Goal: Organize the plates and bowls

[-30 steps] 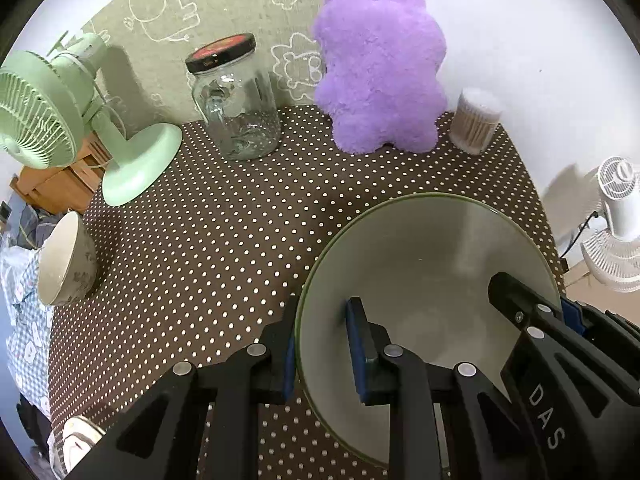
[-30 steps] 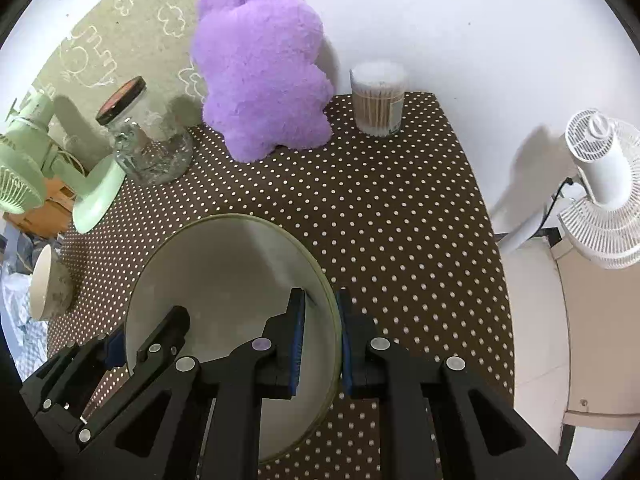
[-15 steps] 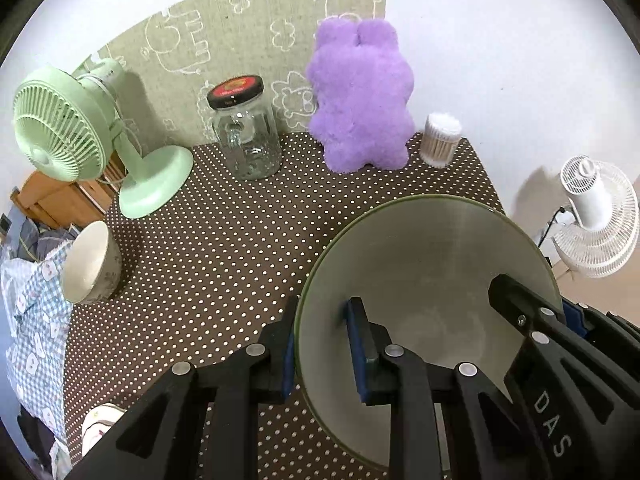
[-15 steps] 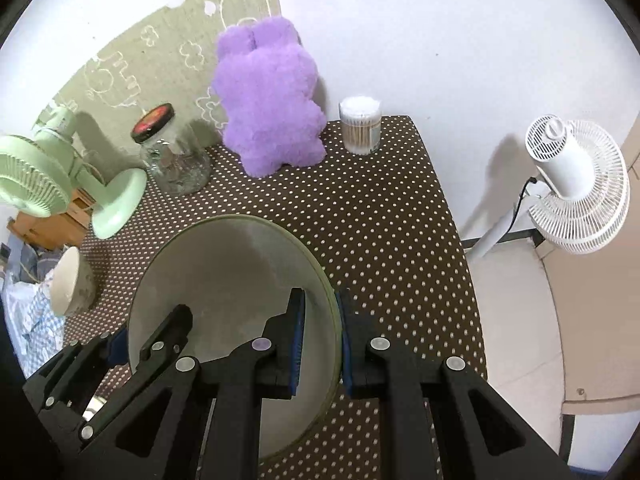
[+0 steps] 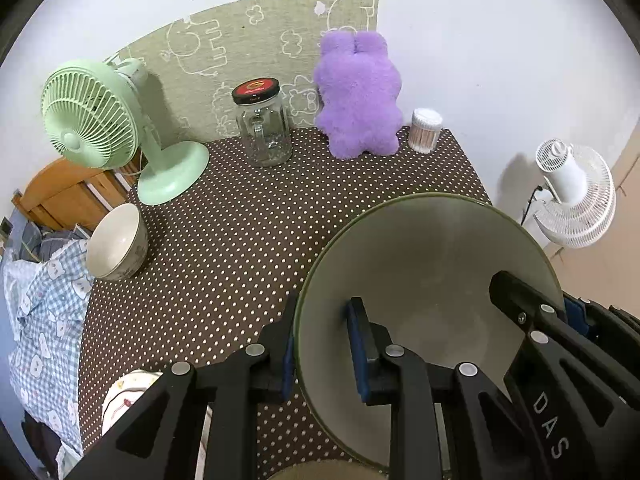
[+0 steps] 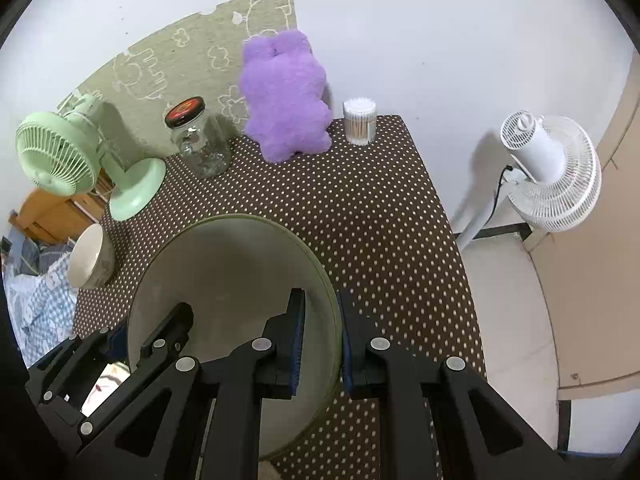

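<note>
A large pale bowl with a green rim (image 5: 432,264) (image 6: 224,280) hangs above the brown dotted table (image 5: 248,216), carried by both grippers. My left gripper (image 5: 320,332) (image 6: 148,324) is shut on its left rim, one pad inside and one outside. On the opposite rim my right gripper (image 6: 321,320) (image 5: 536,300) is shut the same way. A small white bowl (image 5: 116,244) (image 6: 90,256) sits at the table's left edge. Below the left gripper lies a patterned plate (image 5: 128,396) (image 6: 106,384), partly hidden.
Along the back wall stand a green desk fan (image 5: 92,120), a glass jar with a black lid (image 5: 262,124), a purple plush toy (image 5: 360,96) and a cotton swab tub (image 5: 426,130). A white floor fan (image 5: 572,196) stands to the table's right. Blue checked cloth (image 5: 44,304) lies left.
Both grippers have risen and drawn back from the wall with the big bowl still clamped. The things on the table look smaller and farther, and the plate has come into view.
</note>
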The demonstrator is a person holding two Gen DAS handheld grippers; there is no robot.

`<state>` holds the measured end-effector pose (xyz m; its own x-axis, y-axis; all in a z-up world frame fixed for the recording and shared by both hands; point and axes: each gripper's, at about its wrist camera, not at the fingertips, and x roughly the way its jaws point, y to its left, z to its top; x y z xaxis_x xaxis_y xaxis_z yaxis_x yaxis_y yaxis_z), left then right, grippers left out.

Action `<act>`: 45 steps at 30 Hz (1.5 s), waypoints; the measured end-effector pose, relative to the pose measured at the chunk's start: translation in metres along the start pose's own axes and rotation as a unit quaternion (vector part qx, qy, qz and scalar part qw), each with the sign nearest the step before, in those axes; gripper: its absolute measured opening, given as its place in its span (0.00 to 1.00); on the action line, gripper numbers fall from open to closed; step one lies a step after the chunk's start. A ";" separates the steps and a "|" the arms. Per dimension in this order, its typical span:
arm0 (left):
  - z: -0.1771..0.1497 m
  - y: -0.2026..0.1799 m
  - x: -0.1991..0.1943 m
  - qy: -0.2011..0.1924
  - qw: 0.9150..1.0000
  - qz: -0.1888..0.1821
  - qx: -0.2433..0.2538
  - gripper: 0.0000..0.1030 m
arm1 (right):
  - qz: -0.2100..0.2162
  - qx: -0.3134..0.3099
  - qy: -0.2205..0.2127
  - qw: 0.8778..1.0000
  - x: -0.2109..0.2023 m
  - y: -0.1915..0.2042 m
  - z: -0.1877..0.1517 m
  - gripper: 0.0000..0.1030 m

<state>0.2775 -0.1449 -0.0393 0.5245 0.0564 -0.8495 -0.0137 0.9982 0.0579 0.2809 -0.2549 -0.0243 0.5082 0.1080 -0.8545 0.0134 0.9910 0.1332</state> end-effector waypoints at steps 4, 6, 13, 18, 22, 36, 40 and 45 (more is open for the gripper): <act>-0.015 0.011 -0.006 0.003 1.000 -0.008 -0.004 0.21 | -0.005 0.002 0.000 1.000 -0.009 0.007 -0.015 0.18; -0.022 0.016 -0.008 0.005 1.000 -0.010 -0.002 0.21 | -0.007 0.002 0.003 1.000 -0.012 0.011 -0.023 0.18; -0.051 0.031 -0.016 0.013 1.000 -0.016 0.004 0.21 | -0.014 0.003 0.010 1.000 -0.020 0.025 -0.057 0.18; -0.073 0.041 -0.017 0.025 0.999 -0.020 0.014 0.21 | -0.016 0.008 0.022 1.000 -0.022 0.032 -0.082 0.18; -0.089 0.048 -0.015 0.037 0.999 -0.027 0.020 0.21 | -0.022 0.014 0.033 0.999 -0.022 0.037 -0.101 0.18; -0.129 0.053 -0.014 0.071 0.995 -0.050 0.040 0.21 | -0.042 0.034 0.063 0.997 -0.021 0.040 -0.149 0.18; -0.136 0.052 -0.010 0.082 0.994 -0.054 0.044 0.21 | -0.048 0.036 0.073 0.996 -0.017 0.038 -0.157 0.18; -0.142 0.051 -0.005 0.092 0.993 -0.056 0.045 0.22 | -0.056 0.033 0.082 0.995 -0.012 0.038 -0.163 0.18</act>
<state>0.1532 -0.0916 -0.1070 0.3548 -0.0437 -0.9339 0.1169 0.9931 -0.0021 0.1345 -0.2060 -0.0909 0.3532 0.0145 -0.9354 0.1212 0.9908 0.0611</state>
